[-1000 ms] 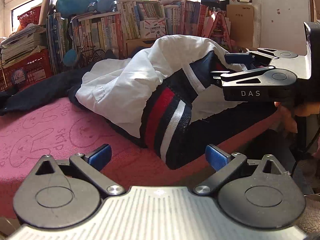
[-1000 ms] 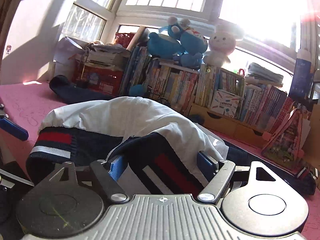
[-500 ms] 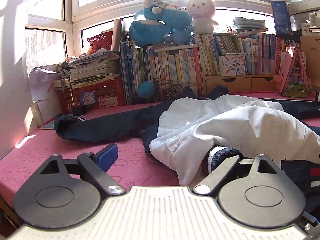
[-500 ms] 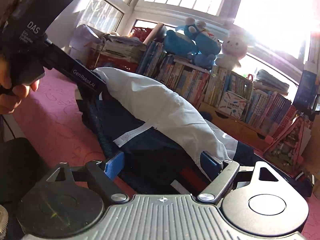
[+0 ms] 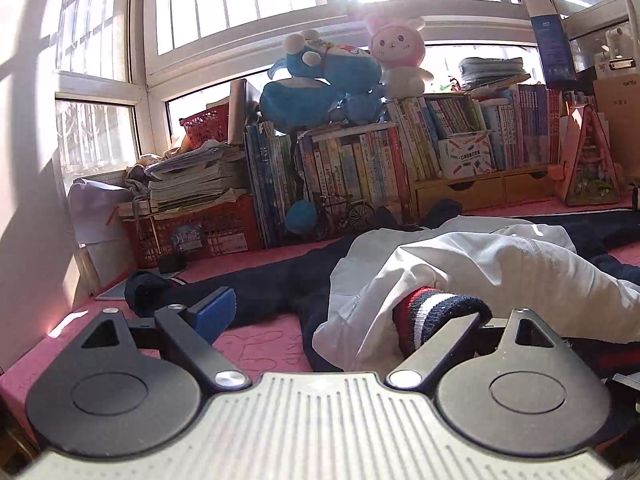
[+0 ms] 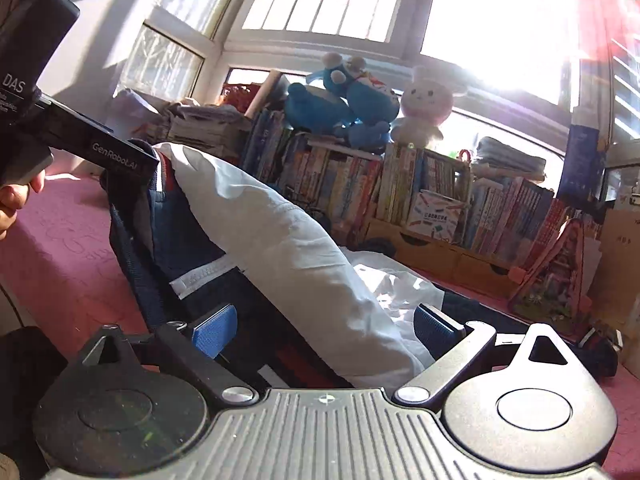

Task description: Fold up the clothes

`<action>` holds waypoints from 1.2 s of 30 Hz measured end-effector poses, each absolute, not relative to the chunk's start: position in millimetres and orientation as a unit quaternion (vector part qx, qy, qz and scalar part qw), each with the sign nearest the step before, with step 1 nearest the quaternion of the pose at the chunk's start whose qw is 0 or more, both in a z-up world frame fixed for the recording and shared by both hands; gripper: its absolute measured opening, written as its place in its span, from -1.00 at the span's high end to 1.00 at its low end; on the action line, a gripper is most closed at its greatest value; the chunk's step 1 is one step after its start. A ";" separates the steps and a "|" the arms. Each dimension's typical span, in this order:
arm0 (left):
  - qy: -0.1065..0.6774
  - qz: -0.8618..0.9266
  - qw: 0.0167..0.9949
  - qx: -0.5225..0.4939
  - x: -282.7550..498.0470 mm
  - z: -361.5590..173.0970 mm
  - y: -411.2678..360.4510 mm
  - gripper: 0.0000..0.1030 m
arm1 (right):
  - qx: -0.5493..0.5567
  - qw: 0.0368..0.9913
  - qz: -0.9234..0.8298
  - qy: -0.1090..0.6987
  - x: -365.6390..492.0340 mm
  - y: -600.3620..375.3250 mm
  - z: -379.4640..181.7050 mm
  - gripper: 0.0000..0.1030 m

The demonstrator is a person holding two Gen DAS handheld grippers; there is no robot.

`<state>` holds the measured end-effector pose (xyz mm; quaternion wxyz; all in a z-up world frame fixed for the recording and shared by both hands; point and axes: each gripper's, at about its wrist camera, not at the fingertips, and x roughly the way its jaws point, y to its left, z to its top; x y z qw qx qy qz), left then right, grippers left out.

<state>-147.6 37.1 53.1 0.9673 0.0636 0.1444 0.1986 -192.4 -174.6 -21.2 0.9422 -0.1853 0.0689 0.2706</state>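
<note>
A white and navy jacket [image 5: 500, 276] with a red, white and navy striped hem [image 5: 436, 316] lies on the pink mat [image 5: 260, 344]. My left gripper [image 5: 344, 312] is open. Its left blue pad [image 5: 214, 312] is bare, and the striped hem is draped over its right finger, hiding that pad. In the right wrist view the left gripper [image 6: 120, 156] holds one end of the jacket [image 6: 288, 248] up off the mat. My right gripper [image 6: 324, 328] is open, with white and navy fabric lying between its blue pads [image 6: 214, 330].
Along the back stand rows of books [image 5: 360, 168] with plush toys [image 5: 324, 80] on top. A red crate [image 5: 192, 232] under stacked papers sits back left, a pink house model [image 5: 588, 160] back right. A person's hand [image 6: 12, 200] holds the left gripper.
The left gripper went in under the striped hem and raised that end of the jacket; its view swung up toward the window. The right gripper stayed open with fabric between its fingers.
</note>
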 end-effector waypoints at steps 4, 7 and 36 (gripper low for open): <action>0.145 0.192 0.970 0.046 -152.3 58.2 41.7 -0.75 | -0.223 0.918 0.322 0.065 -198.1 -129.6 -27.1 -0.87; 0.148 0.197 0.967 0.058 -155.1 55.5 40.6 -0.75 | -0.251 0.911 0.321 0.059 -198.8 -89.9 -31.8 -0.87; 0.108 0.333 0.930 0.108 -192.0 71.7 53.4 -0.88 | -0.322 0.941 0.099 0.038 -190.6 -178.5 -58.3 -0.40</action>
